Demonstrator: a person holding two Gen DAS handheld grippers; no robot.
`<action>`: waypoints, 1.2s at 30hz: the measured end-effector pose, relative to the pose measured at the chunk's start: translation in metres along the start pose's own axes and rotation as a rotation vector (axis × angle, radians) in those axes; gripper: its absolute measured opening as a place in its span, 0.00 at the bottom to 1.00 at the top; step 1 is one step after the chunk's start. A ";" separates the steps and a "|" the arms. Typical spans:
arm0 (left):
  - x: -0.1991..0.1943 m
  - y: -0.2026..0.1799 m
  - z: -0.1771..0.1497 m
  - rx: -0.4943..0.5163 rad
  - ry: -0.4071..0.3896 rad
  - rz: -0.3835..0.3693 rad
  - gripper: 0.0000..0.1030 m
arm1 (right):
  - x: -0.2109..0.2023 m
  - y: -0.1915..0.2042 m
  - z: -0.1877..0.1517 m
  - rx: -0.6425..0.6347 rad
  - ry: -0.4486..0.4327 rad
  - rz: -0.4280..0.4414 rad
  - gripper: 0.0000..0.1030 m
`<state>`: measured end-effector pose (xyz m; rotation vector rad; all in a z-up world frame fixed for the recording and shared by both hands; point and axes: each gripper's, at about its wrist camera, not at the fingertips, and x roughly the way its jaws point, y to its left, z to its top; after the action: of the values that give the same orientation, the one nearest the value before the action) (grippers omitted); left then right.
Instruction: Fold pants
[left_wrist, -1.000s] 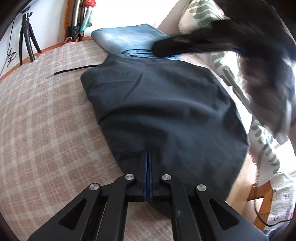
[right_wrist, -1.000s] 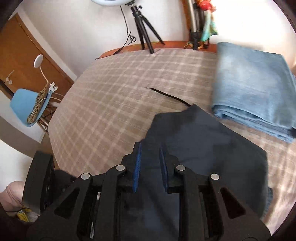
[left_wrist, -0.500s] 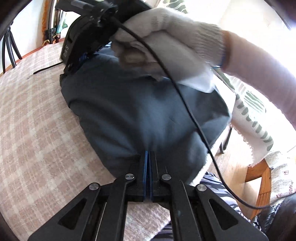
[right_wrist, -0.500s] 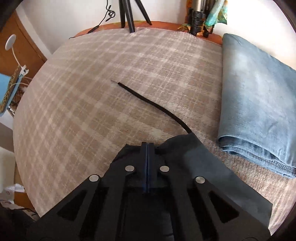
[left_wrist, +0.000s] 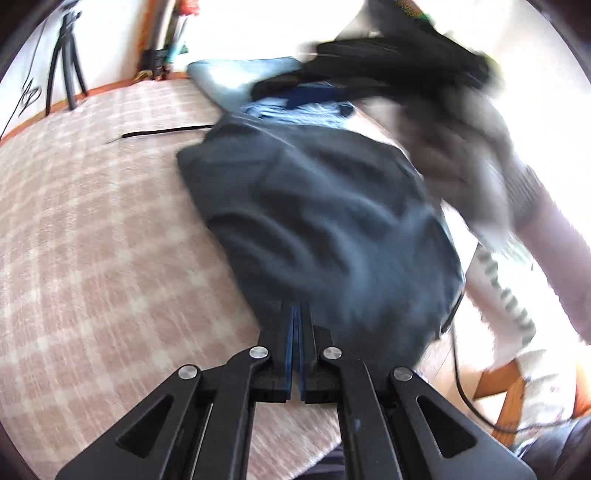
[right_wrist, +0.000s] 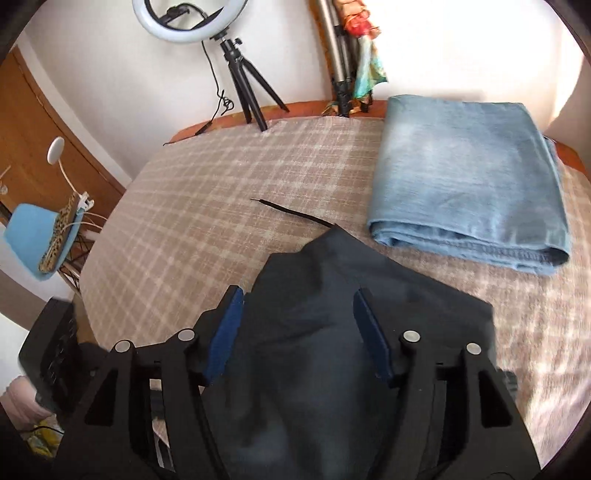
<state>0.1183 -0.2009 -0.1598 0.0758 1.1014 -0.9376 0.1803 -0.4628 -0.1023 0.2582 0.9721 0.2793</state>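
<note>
Starting at the left, in the left wrist view: spreading across the beige plaid cloth of the tabletop (left_wrist: 92, 240), with a thin black drawstring (left_wrist: 166, 131) lying flat on it. Clenching the left tool (left_wrist: 295, 314) fully on the near edge of the dark navy folded pants (left_wrist: 325, 206), with creases running back from the pinched spot. Resting mid-tabletop, those pants, reaching over toward its right rim. Blurring above the far right of the pants: a white-gloved hand (left_wrist: 461, 158) carrying the other black tool.

Moving to the right wrist view, again from the left: standing beside the tabletop, a pale blue chair (right_wrist: 33, 236); rising behind the far rim, a white ring light (right_wrist: 188, 22) on a black tripod. Hovering released over the dark cloth, the right tool (right_wrist: 298, 295), jaws having just been opening, blue pads (right_wrist: 225, 332) standing wide with the pants between and below them, not pressed. Lying apart at the far right, a folded light-blue denim garment (right_wrist: 469, 177).
</note>
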 end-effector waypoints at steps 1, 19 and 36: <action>0.004 0.006 0.004 -0.023 0.016 -0.010 0.00 | -0.011 -0.006 -0.008 0.013 -0.012 -0.011 0.67; 0.037 0.000 0.024 -0.003 -0.037 0.157 0.00 | -0.066 -0.090 -0.112 0.231 -0.029 -0.141 0.68; 0.040 0.052 0.050 -0.278 0.011 -0.029 0.00 | -0.050 -0.138 -0.104 0.261 0.033 -0.069 0.99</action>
<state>0.1948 -0.2169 -0.1858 -0.1627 1.2360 -0.8026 0.0828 -0.5993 -0.1657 0.4586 1.0485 0.0933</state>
